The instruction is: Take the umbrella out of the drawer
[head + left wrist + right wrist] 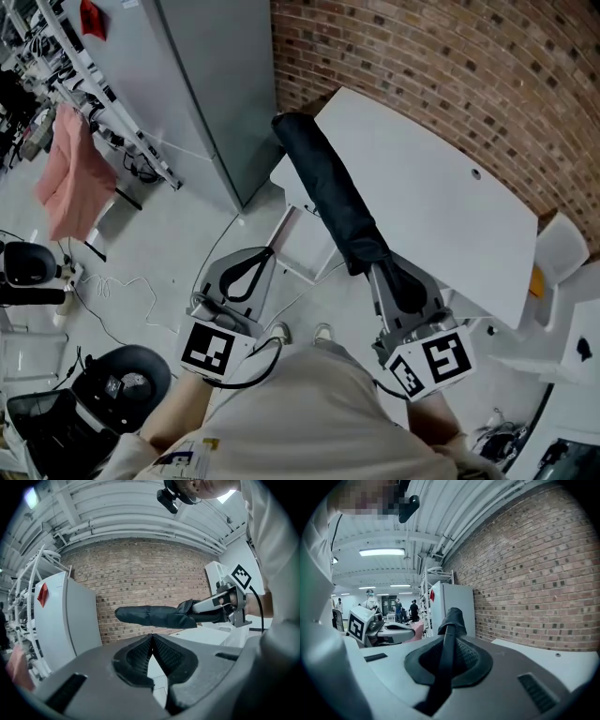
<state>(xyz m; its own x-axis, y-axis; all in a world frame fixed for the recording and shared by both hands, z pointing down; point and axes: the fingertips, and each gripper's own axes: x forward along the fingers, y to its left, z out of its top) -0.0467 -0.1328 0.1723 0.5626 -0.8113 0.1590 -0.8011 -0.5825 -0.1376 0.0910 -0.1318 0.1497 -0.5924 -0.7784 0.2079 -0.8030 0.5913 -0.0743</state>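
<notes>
Brick wall [450, 75] behind white table [441, 216] edge; right claw [450, 641] clamps umbrella [328, 187]; left claw [151, 641] pinched together.

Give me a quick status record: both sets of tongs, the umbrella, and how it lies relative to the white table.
right tongs: shut on the umbrella's handle end
left tongs: shut, nothing between them, held apart from the umbrella
umbrella: black, folded, held in the air by one end, pointing away from the person
white table: the umbrella runs along its left edge in the head view; whether they touch cannot be told
progress: umbrella is out in the open, inside no compartment
</notes>
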